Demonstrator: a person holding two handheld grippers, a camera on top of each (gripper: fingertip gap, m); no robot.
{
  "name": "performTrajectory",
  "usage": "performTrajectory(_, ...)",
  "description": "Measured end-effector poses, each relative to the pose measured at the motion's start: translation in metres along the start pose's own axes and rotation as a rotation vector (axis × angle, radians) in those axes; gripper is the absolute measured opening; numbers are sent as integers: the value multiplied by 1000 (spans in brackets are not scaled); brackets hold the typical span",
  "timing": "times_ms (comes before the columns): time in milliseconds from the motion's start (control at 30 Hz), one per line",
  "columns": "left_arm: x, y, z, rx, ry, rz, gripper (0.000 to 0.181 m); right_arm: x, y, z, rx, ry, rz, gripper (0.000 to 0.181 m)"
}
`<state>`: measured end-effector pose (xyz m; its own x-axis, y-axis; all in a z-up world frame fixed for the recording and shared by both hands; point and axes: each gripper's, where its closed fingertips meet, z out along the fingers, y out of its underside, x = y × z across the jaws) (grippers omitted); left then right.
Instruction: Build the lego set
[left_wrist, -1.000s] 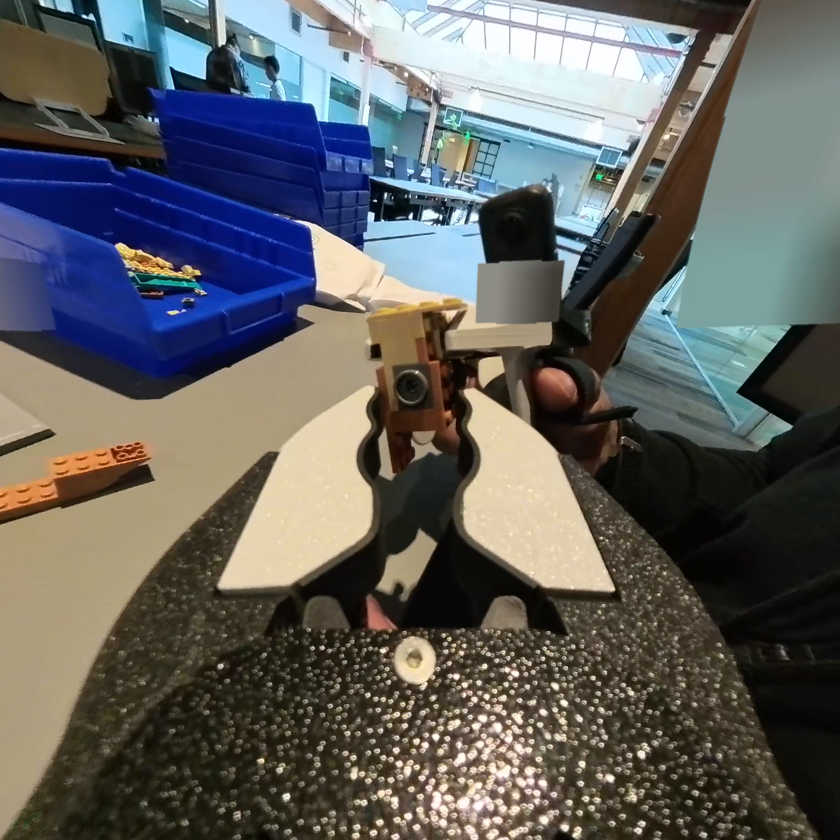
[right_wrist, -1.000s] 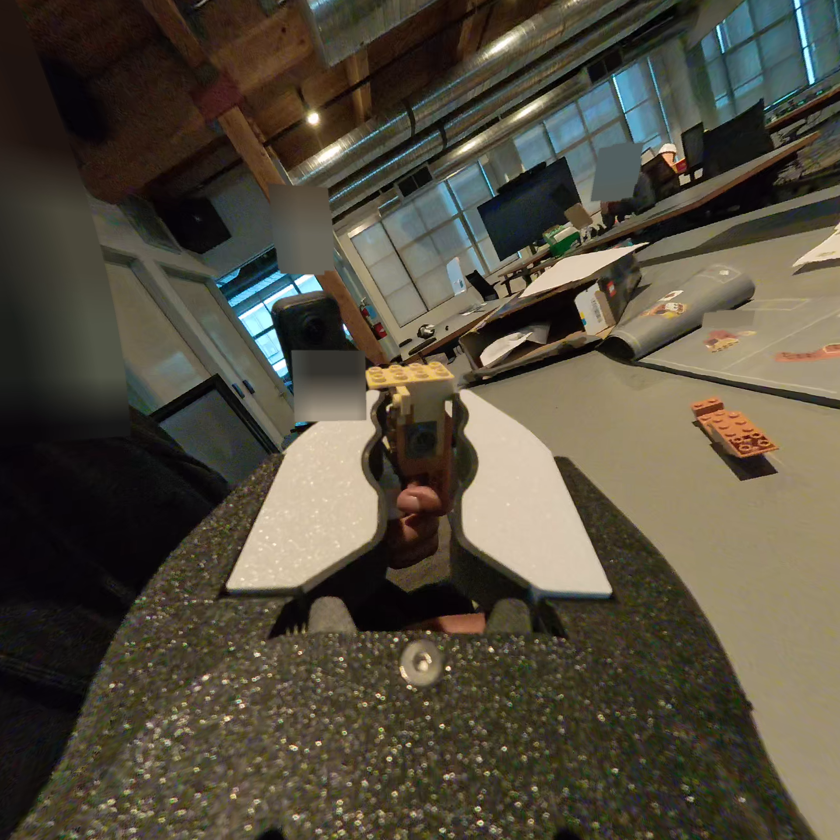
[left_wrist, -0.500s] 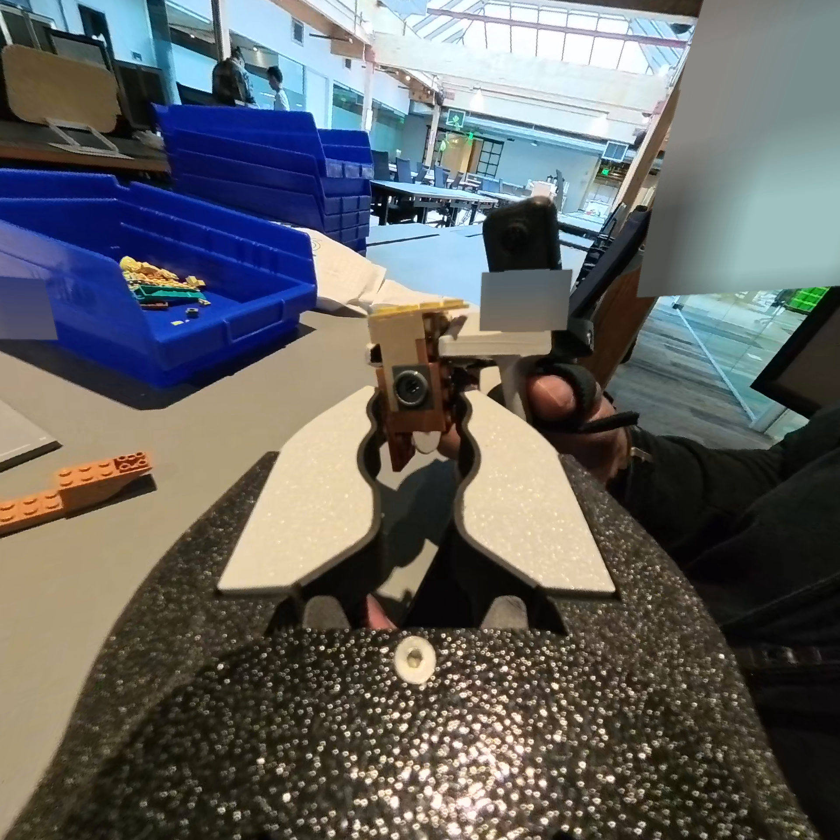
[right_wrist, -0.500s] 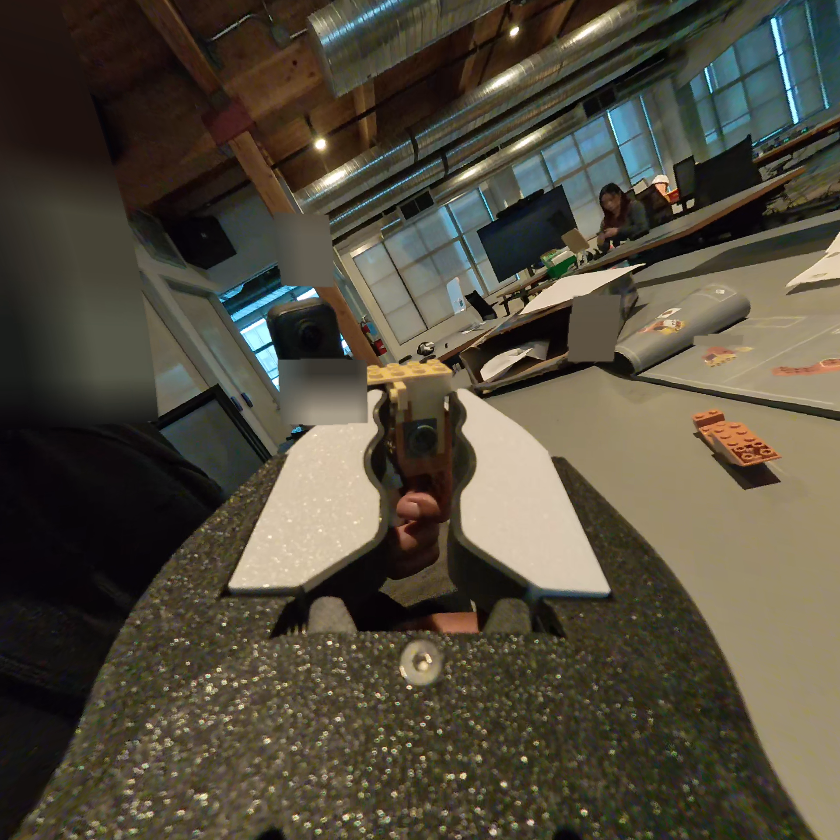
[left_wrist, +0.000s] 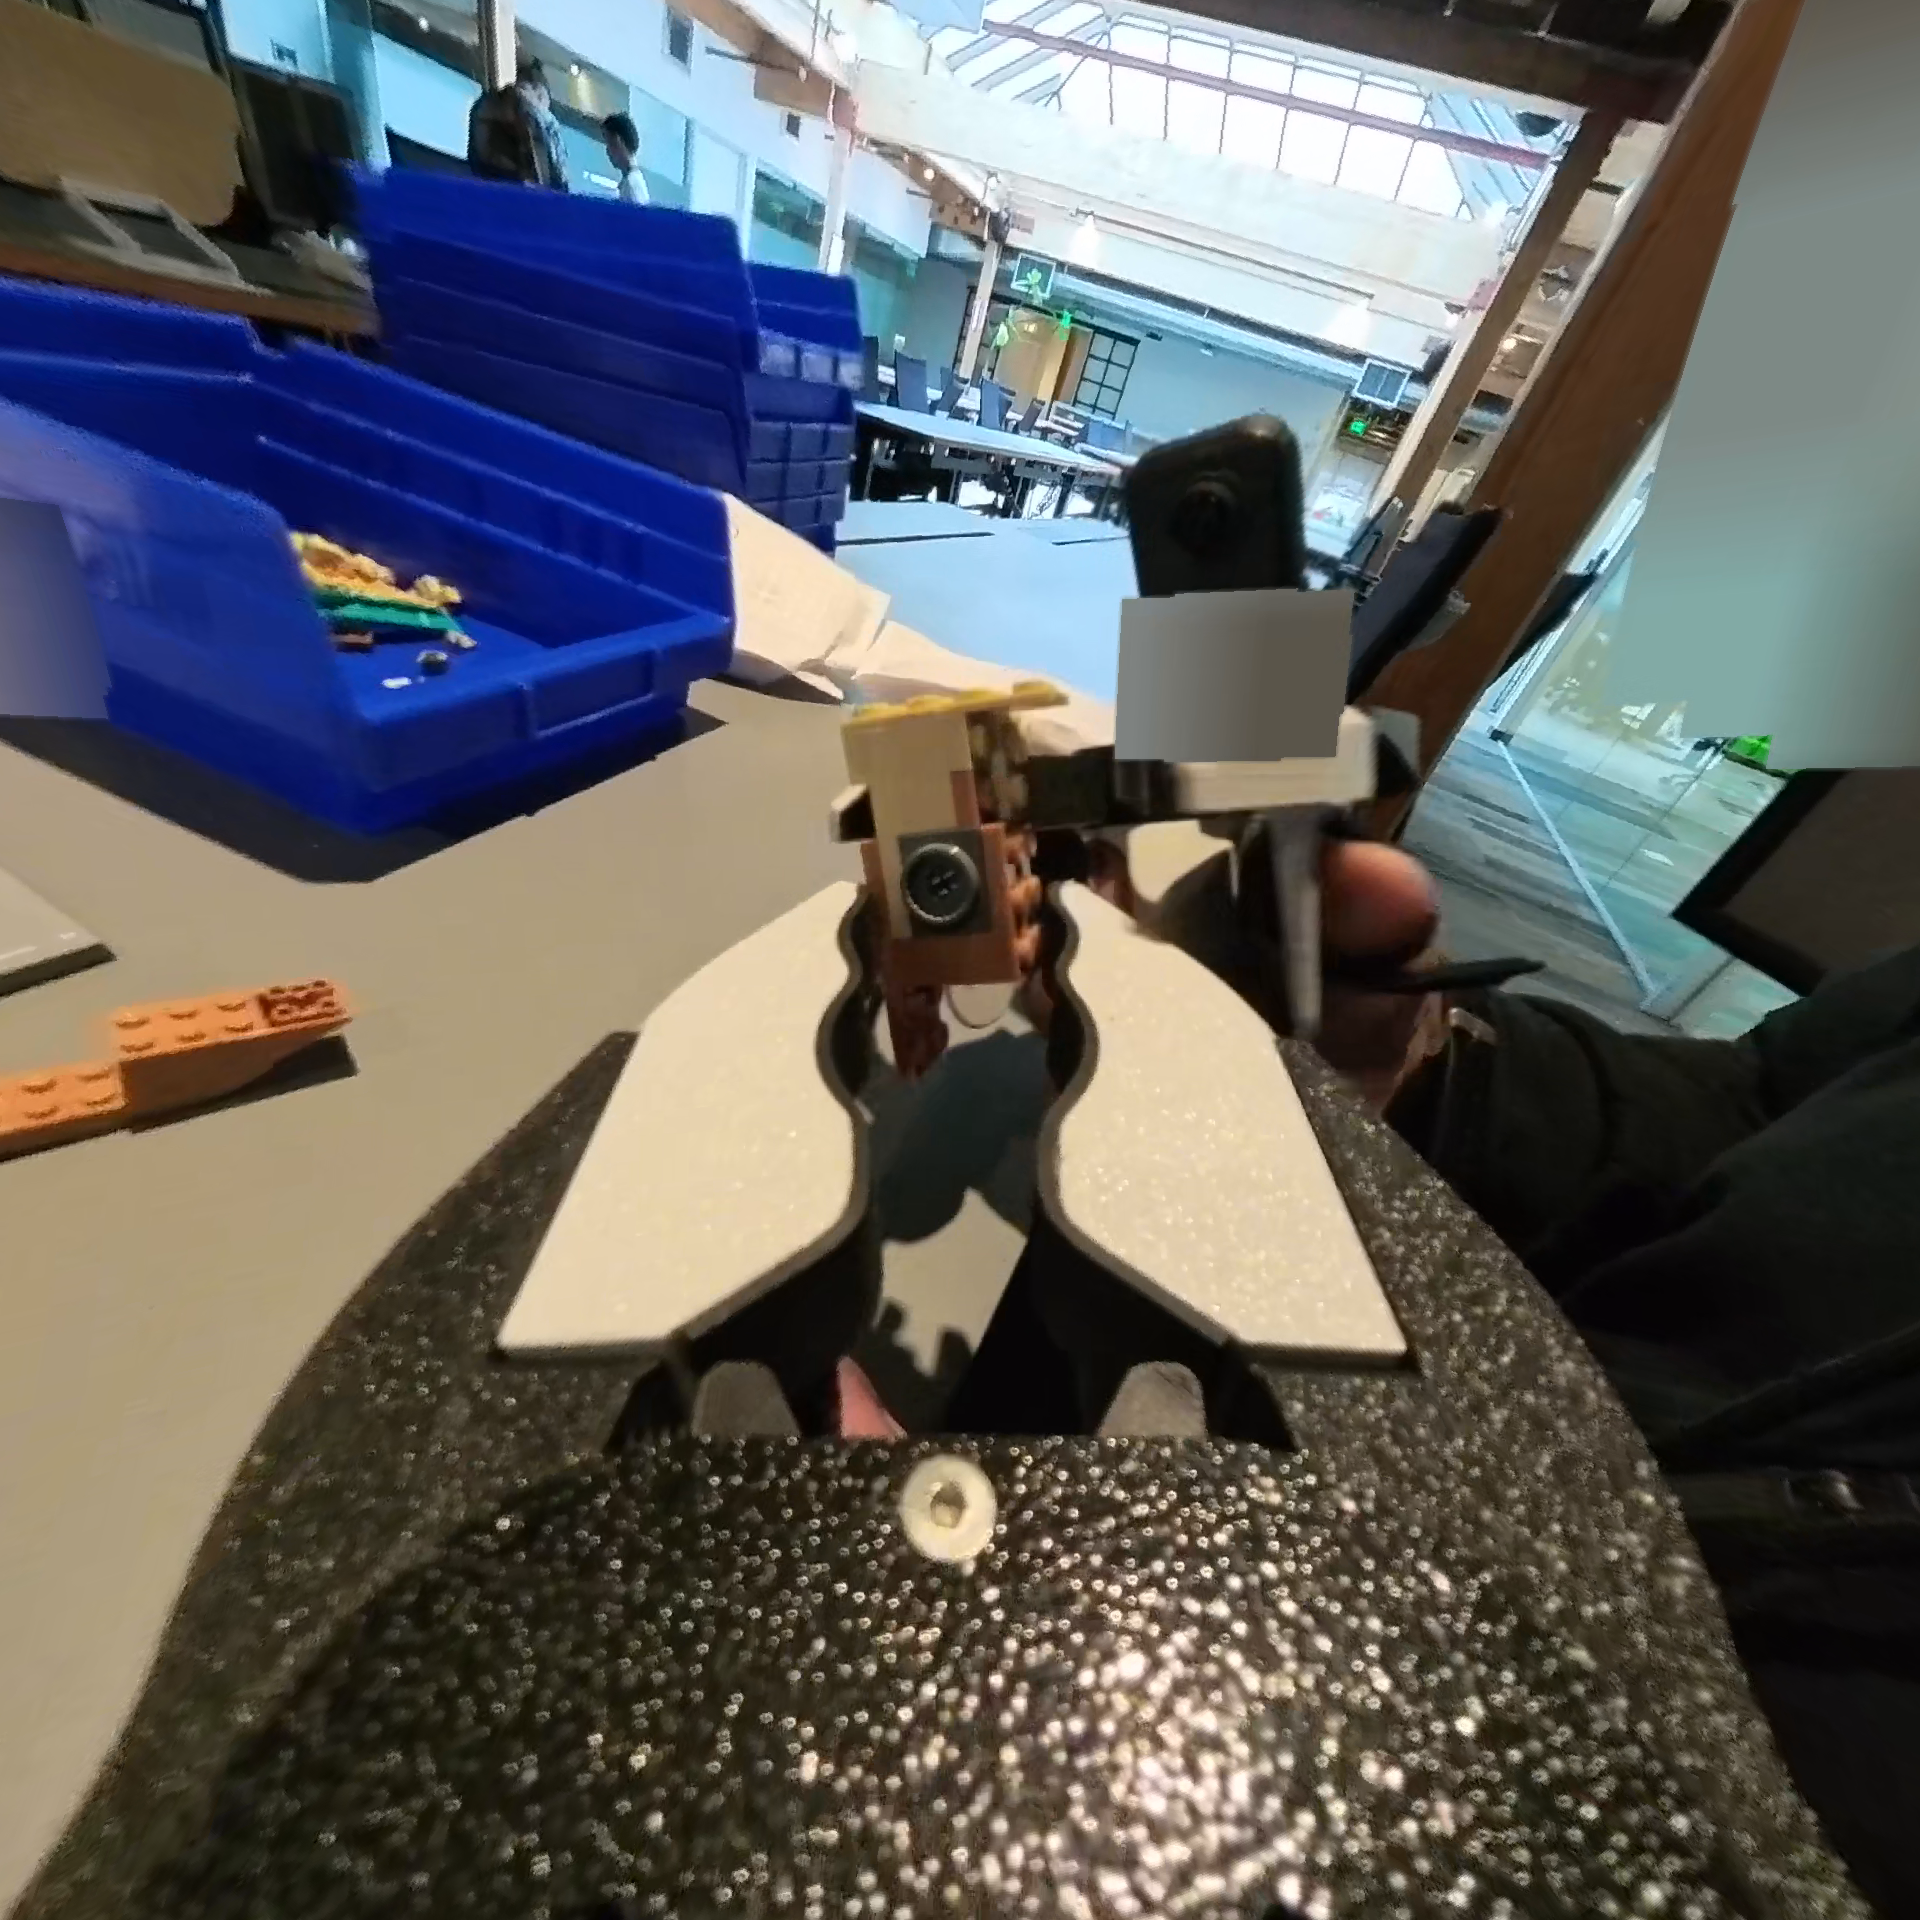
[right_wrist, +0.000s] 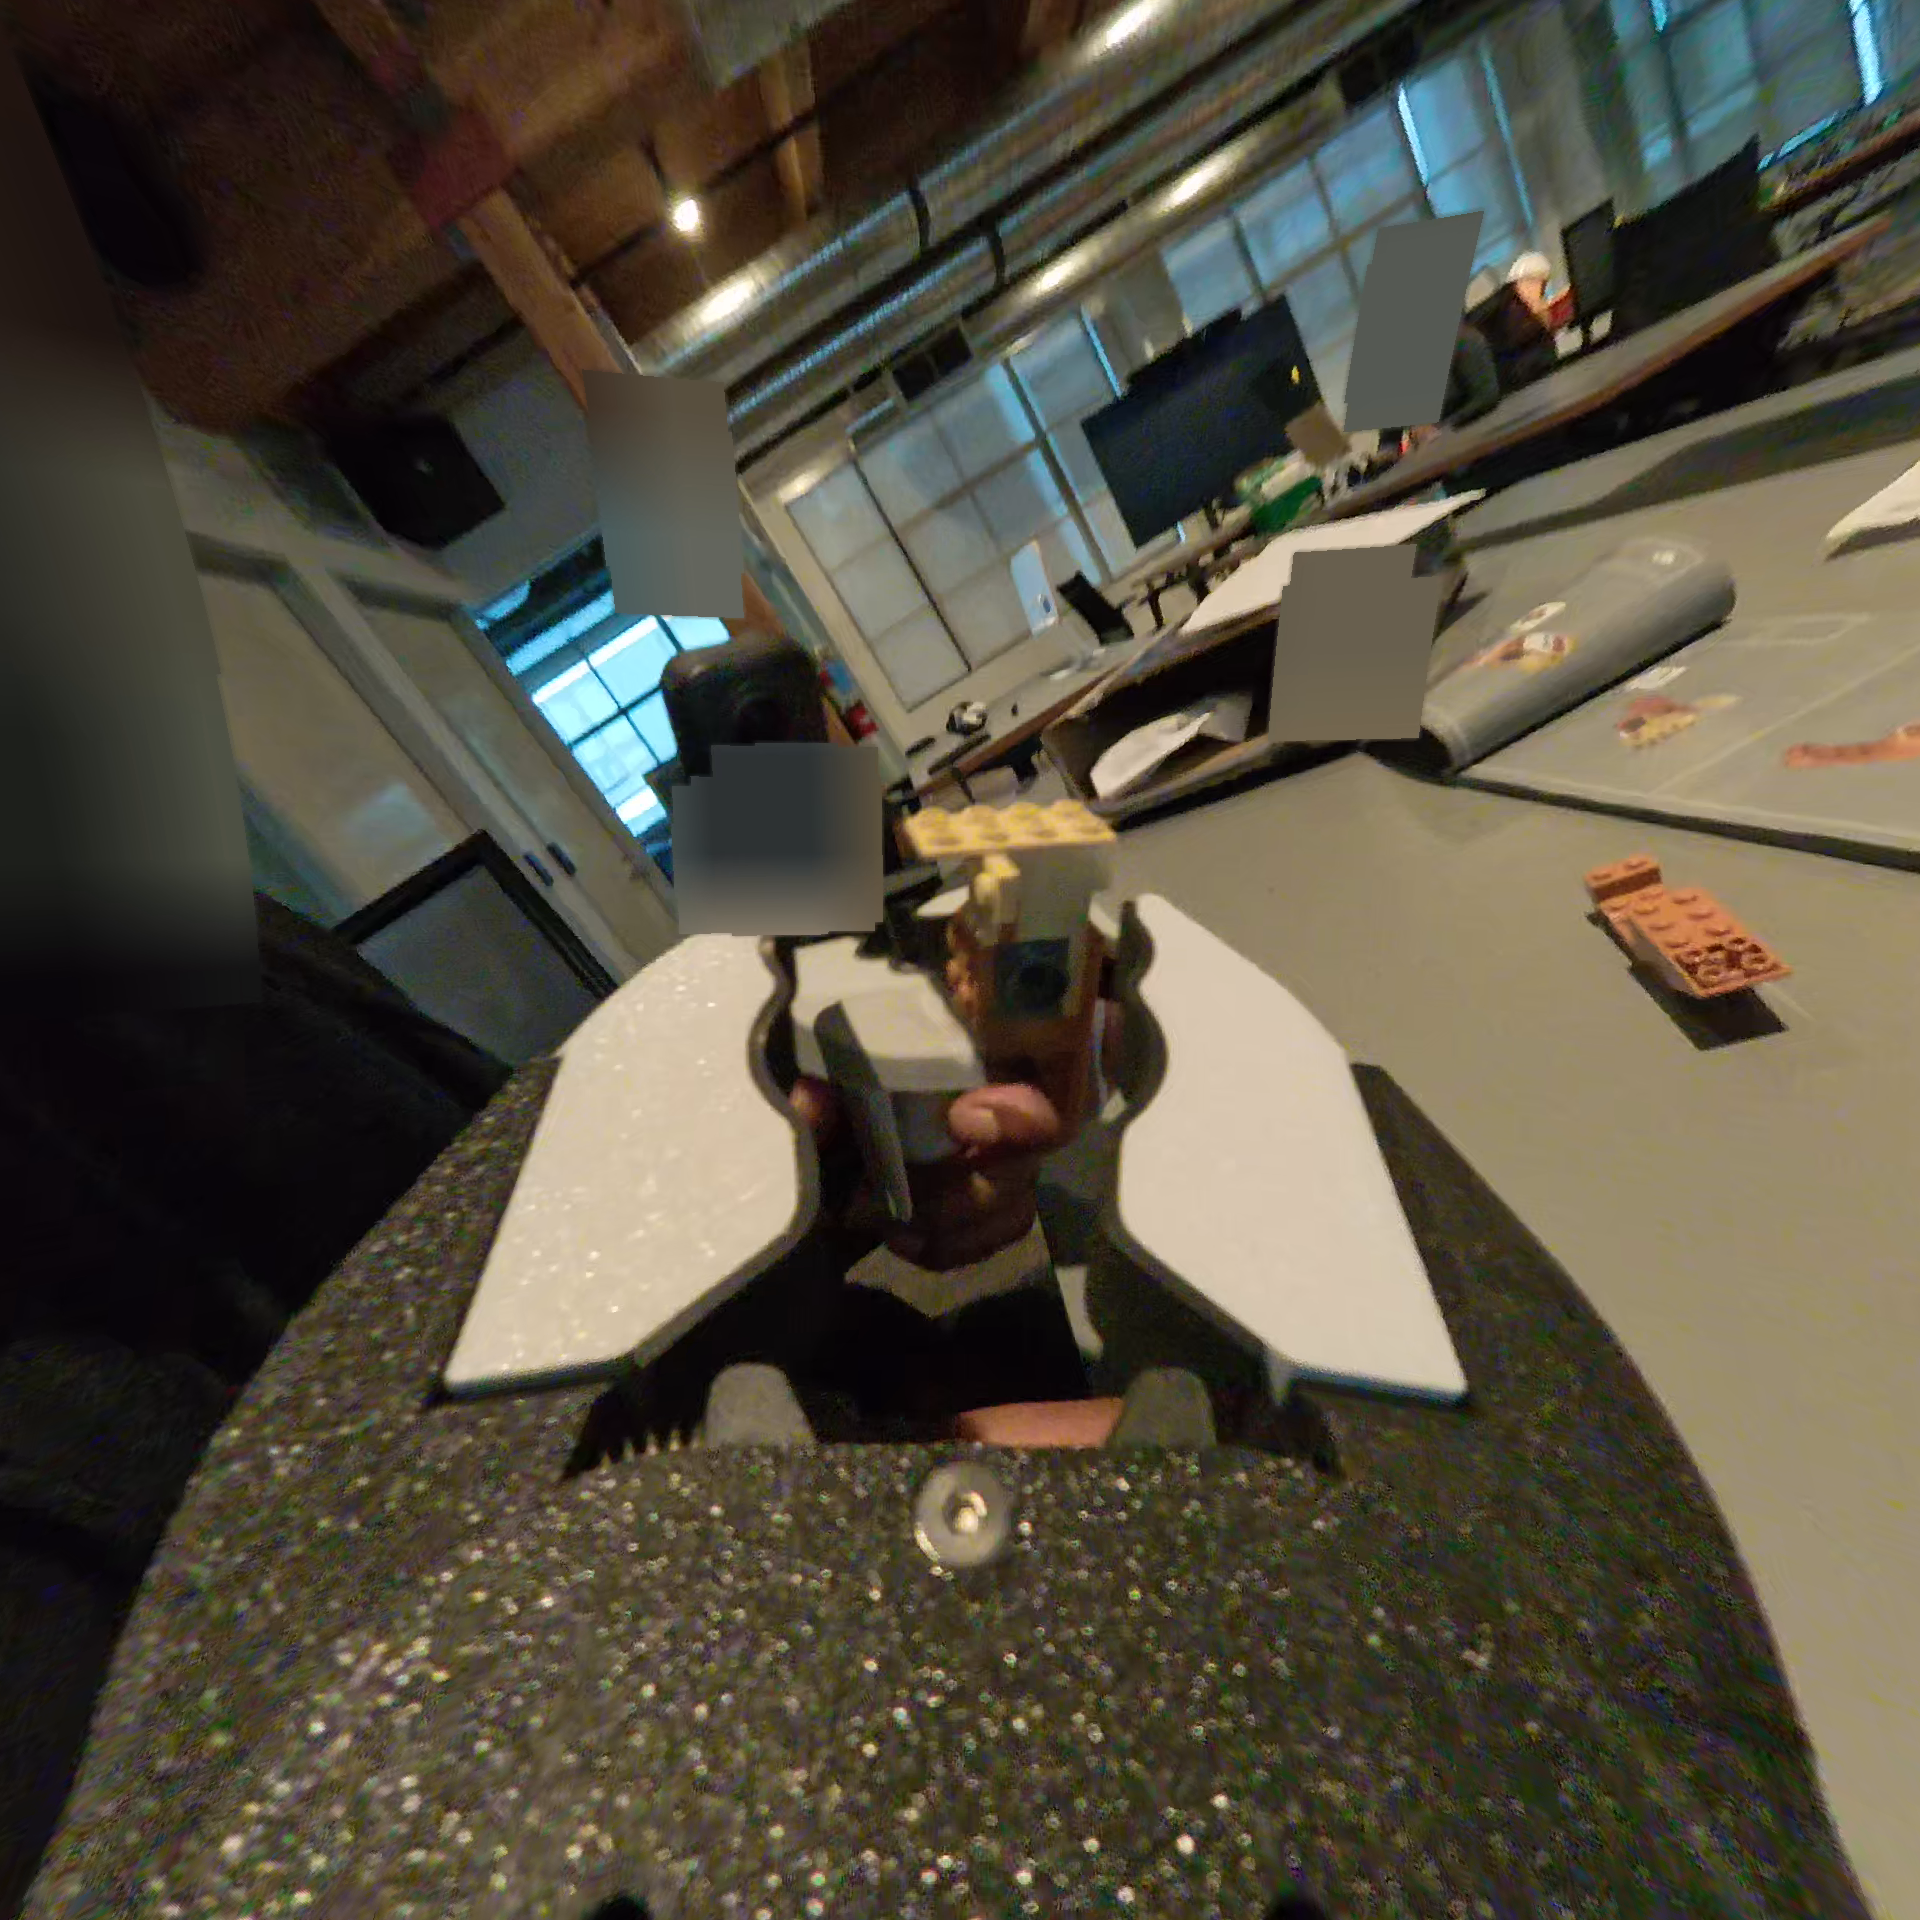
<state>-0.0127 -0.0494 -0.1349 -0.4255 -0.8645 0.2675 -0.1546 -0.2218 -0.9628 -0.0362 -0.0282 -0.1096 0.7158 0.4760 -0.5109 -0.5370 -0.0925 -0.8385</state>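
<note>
Left claw (left_wrist: 951, 951): we are gripping the small lego model (left_wrist: 940, 842) between its two white fingers, up off the table.
Right claw (right_wrist: 951, 971): we are holding it with fingers spread wide apart, one on each side of the model (right_wrist: 1034, 961); we cannot tell whether they are touching it.
Lego model: it is showing a tan top plate, a cream block, a brown body and a grey round piece facing each camera.
Other claw seen from the left: the right claw's finger (left_wrist: 1081, 795) is reaching in just beside the model's upper part.
Orange lego piece (left_wrist: 171, 1049): it is lying on the grey table (left_wrist: 436, 935), well apart from the model.
Blue bin (left_wrist: 468, 644): it is sitting farther back, holding loose bricks (left_wrist: 379, 597).
Booklet (right_wrist: 1579, 665): it is lying open beyond the orange piece (right_wrist: 1683, 940).
</note>
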Motion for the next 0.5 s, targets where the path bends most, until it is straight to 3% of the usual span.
performTrajectory(167,-15,-2,-10,-50,83,-139,30,12,5,-19,-143,54,-136,70)
performTrajectory(267,-11,2,-23,-195,262,-270,30,20,-6,-31,-268,68,-413,54)
performTrajectory(367,1,8,-41,-350,516,-400,30,21,-11,-28,-423,-16,-643,40)
performTrajectory(500,-7,17,-56,-510,643,-412,30,25,4,-8,-610,-142,-805,31)
